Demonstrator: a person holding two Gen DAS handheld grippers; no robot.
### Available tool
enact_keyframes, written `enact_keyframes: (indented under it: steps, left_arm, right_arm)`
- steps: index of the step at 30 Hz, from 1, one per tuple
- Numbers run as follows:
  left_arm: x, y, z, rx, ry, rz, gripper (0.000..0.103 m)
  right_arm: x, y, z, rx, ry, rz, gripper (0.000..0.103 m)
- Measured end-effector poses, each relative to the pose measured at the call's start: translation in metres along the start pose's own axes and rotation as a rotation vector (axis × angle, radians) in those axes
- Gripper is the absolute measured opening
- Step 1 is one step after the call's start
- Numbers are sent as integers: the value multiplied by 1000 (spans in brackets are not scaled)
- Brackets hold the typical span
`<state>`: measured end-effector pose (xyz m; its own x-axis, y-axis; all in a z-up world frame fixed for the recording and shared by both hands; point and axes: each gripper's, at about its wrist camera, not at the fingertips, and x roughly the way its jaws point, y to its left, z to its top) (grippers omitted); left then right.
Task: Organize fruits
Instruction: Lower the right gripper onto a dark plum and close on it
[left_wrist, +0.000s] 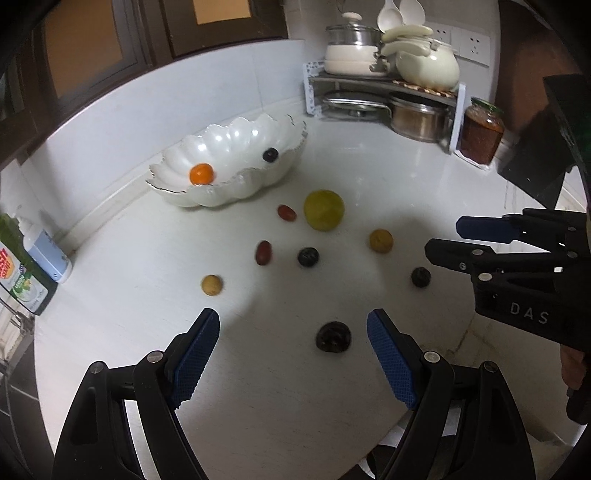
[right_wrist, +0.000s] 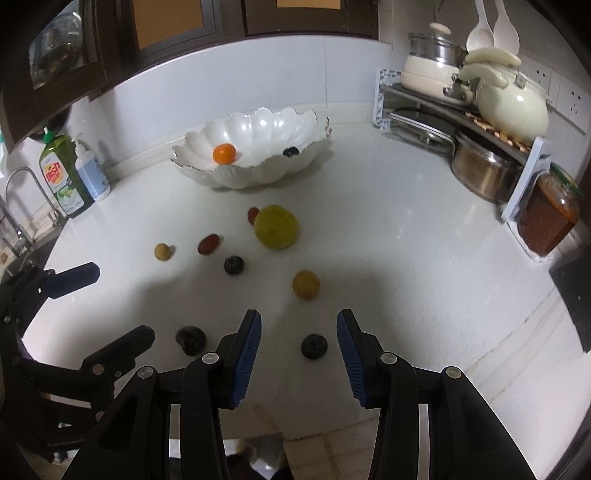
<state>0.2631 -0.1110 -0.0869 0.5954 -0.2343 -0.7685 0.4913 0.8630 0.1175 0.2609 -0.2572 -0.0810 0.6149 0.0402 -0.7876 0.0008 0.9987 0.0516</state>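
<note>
1. Left gripper (left_wrist: 293, 354): jaws wide apart, empty. Dark wrinkled fruit (left_wrist: 333, 338) lies between the tips, toward the 3 o'clock pad, not touching.
2. Right gripper (right_wrist: 299, 350): narrower gap, also empty. Dark round fruit (right_wrist: 314, 346) sits just inside the tips, right of centre.
3. Each claw is nearest its own fruit; neither has a clear long axis.
4. Scalloped bowl (right_wrist: 295, 164) at 12 o'clock, well apart, already holding an orange fruit (right_wrist: 224, 153).

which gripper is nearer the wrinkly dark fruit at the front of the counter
Left. The left gripper has its open jaws either side of the wrinkly dark fruit; the right gripper sits further right, around a smoother dark fruit.
</note>
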Motion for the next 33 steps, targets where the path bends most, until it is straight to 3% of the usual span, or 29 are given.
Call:
enact_keyframes:
  steps: [10, 33]
  left_arm:
    - [24, -14, -10, 0, 63, -38, 74]
    - [56, -18, -18, -66, 120, -48, 54]
  right_arm:
    - [23, -11, -17, 20, 67, 18, 44]
    - [53, -17, -22, -2, 90, 44, 41]
